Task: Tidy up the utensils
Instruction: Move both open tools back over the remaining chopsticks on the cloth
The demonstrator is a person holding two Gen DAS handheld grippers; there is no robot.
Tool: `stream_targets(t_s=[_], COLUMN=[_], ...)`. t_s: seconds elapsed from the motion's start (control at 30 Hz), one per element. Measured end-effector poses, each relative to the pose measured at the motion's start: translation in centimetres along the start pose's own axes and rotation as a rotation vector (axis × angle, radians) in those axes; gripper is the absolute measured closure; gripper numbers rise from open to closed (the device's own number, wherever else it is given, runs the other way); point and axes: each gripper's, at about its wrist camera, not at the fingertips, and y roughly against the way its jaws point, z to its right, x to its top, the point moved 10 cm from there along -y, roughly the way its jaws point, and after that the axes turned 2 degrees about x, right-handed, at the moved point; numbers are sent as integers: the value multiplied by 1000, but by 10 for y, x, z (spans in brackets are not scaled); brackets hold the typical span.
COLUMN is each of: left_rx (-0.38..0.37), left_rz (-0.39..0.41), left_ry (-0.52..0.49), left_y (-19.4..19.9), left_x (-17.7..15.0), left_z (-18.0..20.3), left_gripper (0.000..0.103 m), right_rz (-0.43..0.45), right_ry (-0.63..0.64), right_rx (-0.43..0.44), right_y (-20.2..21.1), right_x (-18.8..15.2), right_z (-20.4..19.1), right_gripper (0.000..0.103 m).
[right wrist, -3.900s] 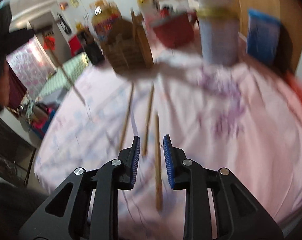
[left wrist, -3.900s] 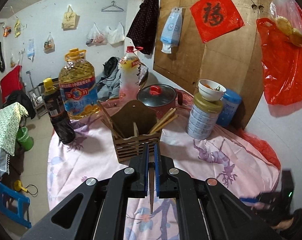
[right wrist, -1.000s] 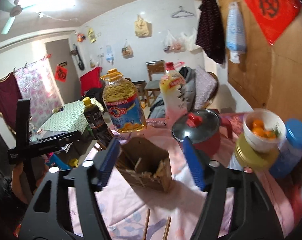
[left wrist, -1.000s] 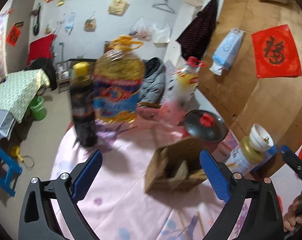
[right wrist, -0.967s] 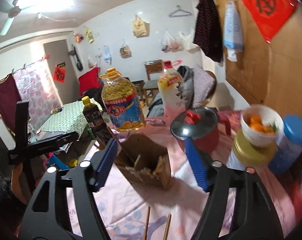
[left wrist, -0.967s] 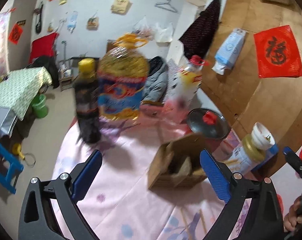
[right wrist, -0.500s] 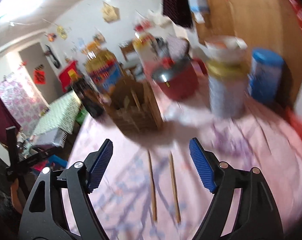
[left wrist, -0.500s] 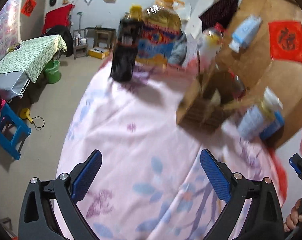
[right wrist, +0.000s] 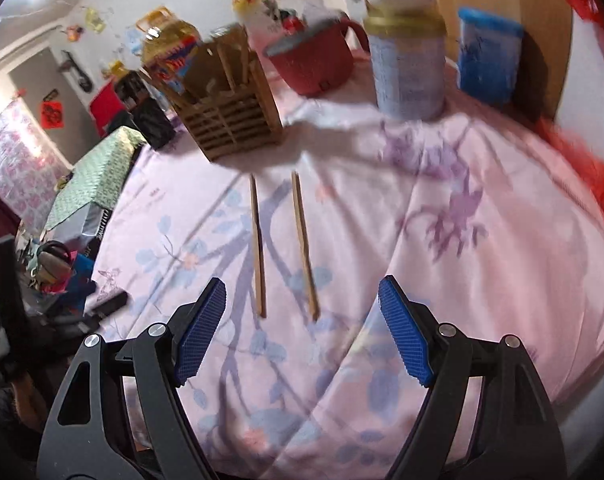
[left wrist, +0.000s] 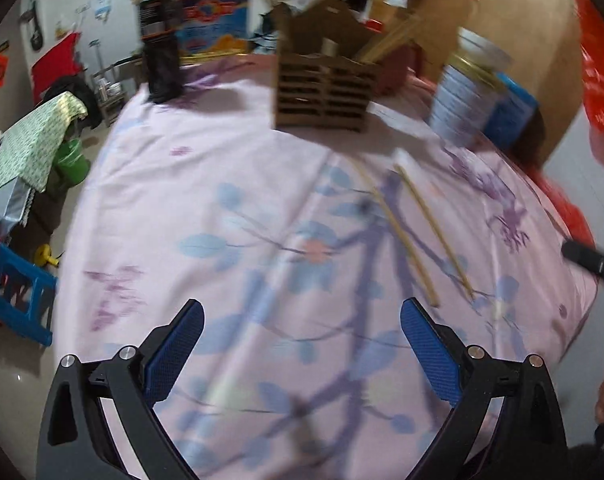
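Observation:
Two wooden chopsticks lie side by side on the pink floral tablecloth: one on the left (right wrist: 258,248) and one on the right (right wrist: 304,246). They also show in the left wrist view (left wrist: 394,232), (left wrist: 434,228). A slatted wooden utensil holder (right wrist: 230,120) with several chopsticks stands behind them; it also shows in the left wrist view (left wrist: 324,80). My right gripper (right wrist: 302,328) is open and empty, just in front of the chopsticks' near ends. My left gripper (left wrist: 300,350) is open and empty, above the cloth, left of the chopsticks.
A red pot (right wrist: 314,58), a tin can (right wrist: 408,48) and a blue tub (right wrist: 488,56) stand at the back right. An oil jug (left wrist: 214,12) and a dark bottle (left wrist: 160,40) stand at the back left. The table edge (left wrist: 82,216) drops to the floor on the left.
Both grippers have tipped down from the room and the holder toward the tablecloth. The two loose chopsticks now lie just ahead of the right gripper. Both stay open.

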Motion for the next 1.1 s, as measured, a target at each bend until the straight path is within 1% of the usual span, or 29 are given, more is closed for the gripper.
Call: stream_targets(t_s=[0.07, 0.13, 0.27, 0.33, 0.47, 0.6, 0.73, 0.9, 1.03, 1.1], left_rx=[-7, -6, -28, -24, 8, 12, 28, 50, 114, 164], left_rz=[-17, -38, -71, -69, -73, -84, -88, -90, -94, -89], left_ry=[-26, -47, -49, -48, -72, -89, -108, -98, -62, -40], left_y=[-9, -19, -36, -42, -57, -68, -78, -90, -100, -97], left_x=[-3, -8, -13, -13, -15, -17, -16, -11, -7, -5], left_z=[22, 42, 69, 77, 89, 99, 105, 100, 77, 56], left_gripper=[6, 6, 7, 10, 18, 19, 19, 19, 18, 18], right_rz=[26, 35, 13, 10, 16, 9, -2, -6, 1, 4], right_ry=[28, 25, -10, -29, -66, -97, -112, -129, -156, -173], right_rx=[-19, -28, -26, -32, -50, -65, -83, -112, -118, -99], right_y=[7, 10, 12, 14, 22, 25, 28, 34, 38, 35], right_x=[6, 7, -1, -4, -10, -16, -23, -31, -32, -29], right_z=[10, 27, 58, 71, 98, 115, 127, 140, 147, 145], right_gripper=[19, 19, 19, 19, 19, 19, 19, 19, 19, 19])
